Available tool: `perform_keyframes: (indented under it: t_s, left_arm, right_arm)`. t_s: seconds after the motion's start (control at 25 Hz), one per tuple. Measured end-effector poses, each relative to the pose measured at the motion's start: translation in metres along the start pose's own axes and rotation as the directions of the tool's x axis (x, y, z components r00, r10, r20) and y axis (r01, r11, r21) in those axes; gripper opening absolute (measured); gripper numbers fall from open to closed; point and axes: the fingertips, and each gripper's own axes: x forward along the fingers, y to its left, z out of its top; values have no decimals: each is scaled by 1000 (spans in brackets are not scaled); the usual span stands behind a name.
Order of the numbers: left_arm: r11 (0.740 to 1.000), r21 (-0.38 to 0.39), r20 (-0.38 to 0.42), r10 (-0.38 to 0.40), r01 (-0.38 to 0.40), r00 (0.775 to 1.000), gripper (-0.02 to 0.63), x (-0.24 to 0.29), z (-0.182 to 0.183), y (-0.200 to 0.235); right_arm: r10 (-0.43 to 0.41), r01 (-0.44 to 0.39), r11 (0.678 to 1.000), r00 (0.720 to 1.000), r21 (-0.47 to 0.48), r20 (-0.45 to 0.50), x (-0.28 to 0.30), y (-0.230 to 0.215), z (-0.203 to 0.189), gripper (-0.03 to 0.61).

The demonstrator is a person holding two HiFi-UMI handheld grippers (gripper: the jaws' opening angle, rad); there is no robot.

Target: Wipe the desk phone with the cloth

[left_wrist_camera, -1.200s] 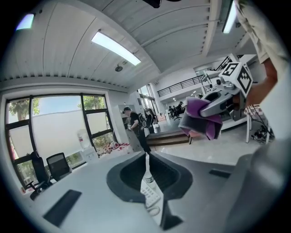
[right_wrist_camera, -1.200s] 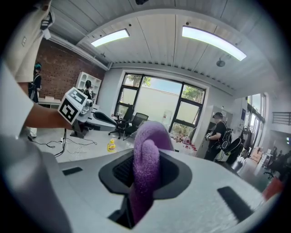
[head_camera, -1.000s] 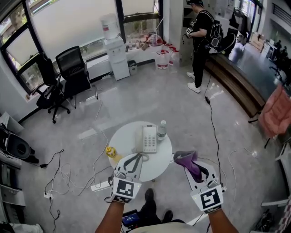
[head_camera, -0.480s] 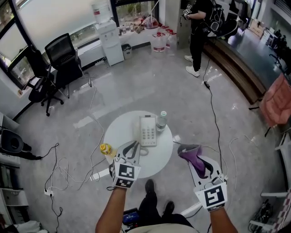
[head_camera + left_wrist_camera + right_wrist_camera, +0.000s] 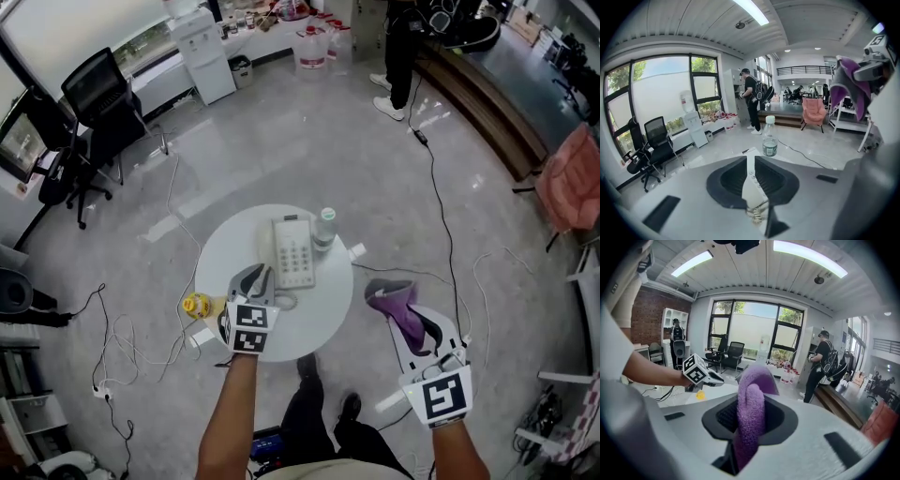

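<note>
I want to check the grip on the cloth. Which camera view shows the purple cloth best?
The right gripper view: the cloth fills the centre, clamped between the jaws. The head view shows it small, from above. The left gripper view shows only a part at the upper right.
</note>
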Motion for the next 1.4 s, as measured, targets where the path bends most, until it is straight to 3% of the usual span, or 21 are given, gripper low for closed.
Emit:
perform_keyframes:
  t_s: [0.24, 0.56, 0.72, 1.12, 1.4]
  left_arm:
    - [996, -80, -63, 33, -38, 997, 37, 49, -34, 19]
    - [984, -160, -156, 54, -79, 986, 220, 100, -73, 28]
    - [976, -189, -199, 69, -108, 978, 275, 123, -90, 31]
    - [979, -174, -233, 60, -102, 971, 287, 156, -104, 32]
    - [973, -206, -231, 52, -101, 971, 285, 157, -108, 37]
  right_arm:
    - [-4, 5, 1000, 999, 25, -34, 27, -8, -24, 69]
    - [9, -3, 998, 996, 61, -87, 48, -7, -58, 69]
    - [22, -14, 997, 994, 69, -106, 61, -8, -72, 69]
    - [32, -21, 997, 991, 80, -130, 71, -1, -86, 69]
    - [34, -25, 997, 991, 75, -131, 71, 4, -84, 69]
